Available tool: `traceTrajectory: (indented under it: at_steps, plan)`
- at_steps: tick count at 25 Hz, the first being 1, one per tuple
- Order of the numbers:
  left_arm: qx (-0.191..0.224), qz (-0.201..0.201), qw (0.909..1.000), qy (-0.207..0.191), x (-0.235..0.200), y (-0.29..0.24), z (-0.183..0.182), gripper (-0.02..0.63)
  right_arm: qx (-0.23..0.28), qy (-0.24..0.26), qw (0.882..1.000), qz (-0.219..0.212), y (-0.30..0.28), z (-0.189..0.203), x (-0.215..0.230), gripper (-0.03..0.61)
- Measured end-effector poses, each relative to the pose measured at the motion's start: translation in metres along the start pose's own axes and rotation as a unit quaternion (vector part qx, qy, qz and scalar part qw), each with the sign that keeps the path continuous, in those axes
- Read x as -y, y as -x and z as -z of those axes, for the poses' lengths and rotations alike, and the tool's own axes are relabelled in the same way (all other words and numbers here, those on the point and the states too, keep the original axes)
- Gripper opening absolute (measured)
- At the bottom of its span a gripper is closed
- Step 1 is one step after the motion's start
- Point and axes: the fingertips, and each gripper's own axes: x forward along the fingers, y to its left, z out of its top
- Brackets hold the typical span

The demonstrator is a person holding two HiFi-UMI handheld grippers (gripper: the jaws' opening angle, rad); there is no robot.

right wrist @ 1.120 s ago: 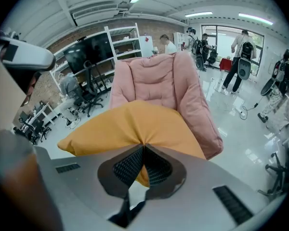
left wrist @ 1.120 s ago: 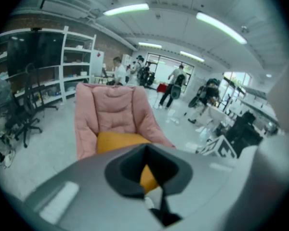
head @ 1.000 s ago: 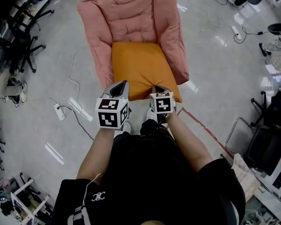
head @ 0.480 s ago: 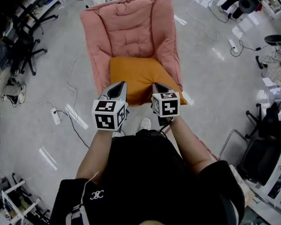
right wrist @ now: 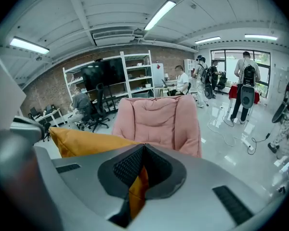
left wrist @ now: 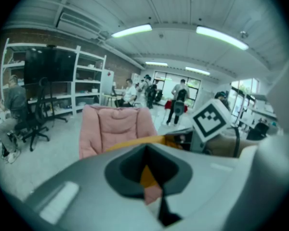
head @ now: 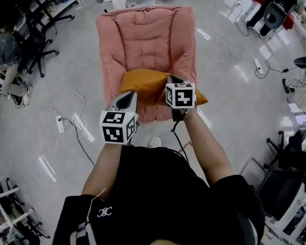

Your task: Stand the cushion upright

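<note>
An orange cushion lies on the seat of a pink padded floor chair, its near edge lifted and its face tilted toward the chair back. My left gripper is shut on the cushion's near left corner; orange fabric shows in its jaw gap. My right gripper, higher up, is shut on the near right corner, with orange fabric pinched between its pads. In the right gripper view the cushion stretches to the left in front of the chair.
A power strip and cables trail over the grey floor left of the chair. Office chairs and a seated person are at the far left. A dark chair stands at the right. Shelves and people fill the background.
Both grippers have risen with the cushion's near edge, the right one more. The cushion has gone from lying flat on the seat to tilting up toward the chair back.
</note>
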Motion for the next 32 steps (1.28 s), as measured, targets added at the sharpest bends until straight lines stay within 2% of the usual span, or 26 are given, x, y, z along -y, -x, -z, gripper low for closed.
traceTrajectory:
  at_steps: [9, 13, 17, 21, 26, 32]
  plan:
    - [0.007, -0.008, 0.9999, -0.004, 0.003, -0.013, -0.013, 0.0, -0.008, 0.019, 1.0, 0.002, -0.045, -0.037, 0.024, 0.002]
    - [-0.007, -0.009, 0.9999, -0.006, -0.009, -0.02, -0.009, 0.0, -0.023, 0.007, 0.999, -0.026, -0.081, -0.044, 0.014, 0.002]
    - [-0.007, -0.009, 0.9999, 0.003, -0.026, -0.032, -0.012, 0.0, -0.02, 0.039, 0.999, -0.007, -0.106, -0.052, 0.003, 0.002]
    - [-0.002, 0.0, 0.9999, 0.014, -0.049, -0.056, -0.025, 0.0, -0.023, 0.062, 0.998, 0.001, -0.128, -0.071, 0.003, 0.002]
    - [0.009, 0.025, 0.9994, 0.02, -0.065, -0.097, -0.058, 0.0, -0.041, 0.055, 0.998, -0.009, -0.158, -0.094, 0.027, 0.002]
    - [0.008, 0.034, 0.9987, 0.037, -0.097, -0.138, -0.076, 0.0, -0.052, 0.071, 0.996, 0.006, -0.208, -0.122, 0.05, 0.002]
